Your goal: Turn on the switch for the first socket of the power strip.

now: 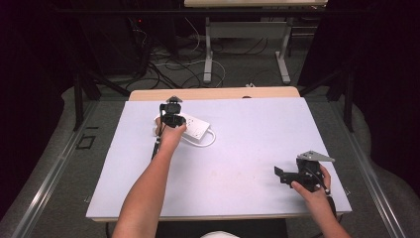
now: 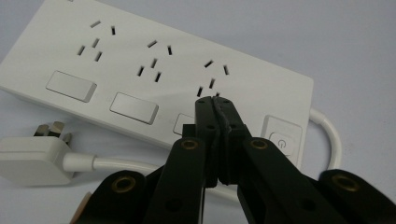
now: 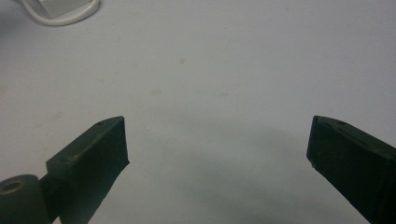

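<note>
A white power strip (image 2: 154, 70) with three socket groups and rocker switches lies on the pale table cover, and in the high view the power strip (image 1: 195, 128) sits left of centre. Its white plug (image 2: 32, 156) and cord (image 2: 116, 163) rest beside it. My left gripper (image 2: 215, 100) is shut, jaws pressed together, tips just over the strip near its third switch (image 2: 184, 123); whether they touch it I cannot tell. In the high view the left gripper (image 1: 172, 115) hangs above the strip. My right gripper (image 3: 217, 140) is open over bare cover, and the right gripper (image 1: 282, 174) sits at the right front.
The cord loop (image 3: 65, 18) shows at the top left of the right gripper view. A pale cover (image 1: 247, 148) spreads over the wooden table (image 1: 213, 93). Beyond it stand a desk frame (image 1: 245, 44) and floor cables (image 1: 168, 69).
</note>
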